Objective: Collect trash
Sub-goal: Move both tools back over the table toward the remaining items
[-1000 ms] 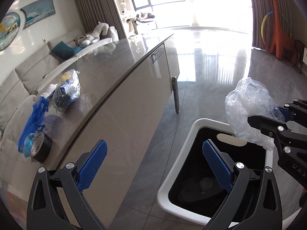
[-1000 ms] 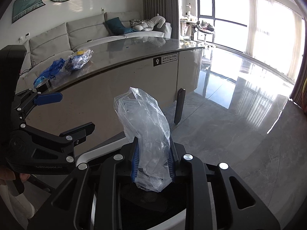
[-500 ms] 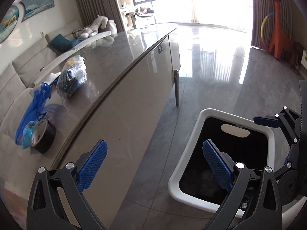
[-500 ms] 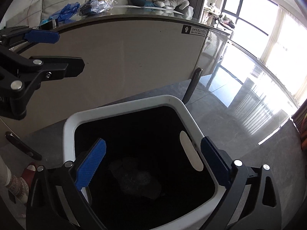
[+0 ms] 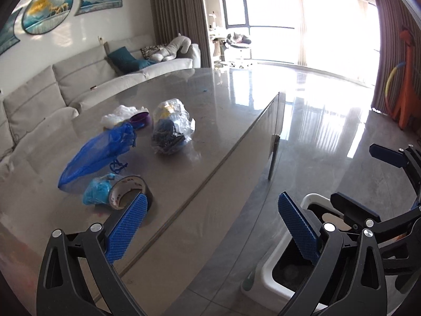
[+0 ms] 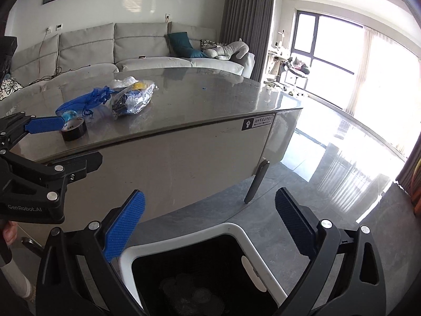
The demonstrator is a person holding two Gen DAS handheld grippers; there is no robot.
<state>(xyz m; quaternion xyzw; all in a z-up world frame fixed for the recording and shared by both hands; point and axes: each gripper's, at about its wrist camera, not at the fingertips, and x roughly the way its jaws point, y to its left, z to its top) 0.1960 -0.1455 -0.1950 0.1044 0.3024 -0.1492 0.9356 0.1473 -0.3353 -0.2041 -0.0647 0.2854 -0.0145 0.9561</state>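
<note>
My left gripper is open and empty, raised at the grey table's near edge. On the table lie a blue mesh bag, a clear bag of dark and yellow items, a crumpled light-blue scrap, white wadding and a purple lid. My right gripper is open and empty above the white-rimmed black bin, which holds crumpled clear plastic. The bin also shows in the left wrist view.
A roll of black tape sits by the light-blue scrap, near the table edge. A grey sofa stands behind the table. The table's dark leg stands on the glossy floor by the bin. An orange giraffe toy stands at far right.
The right gripper opened and dropped the clear plastic bag into the bin, then lifted. The left gripper rose and swung toward the tabletop.
</note>
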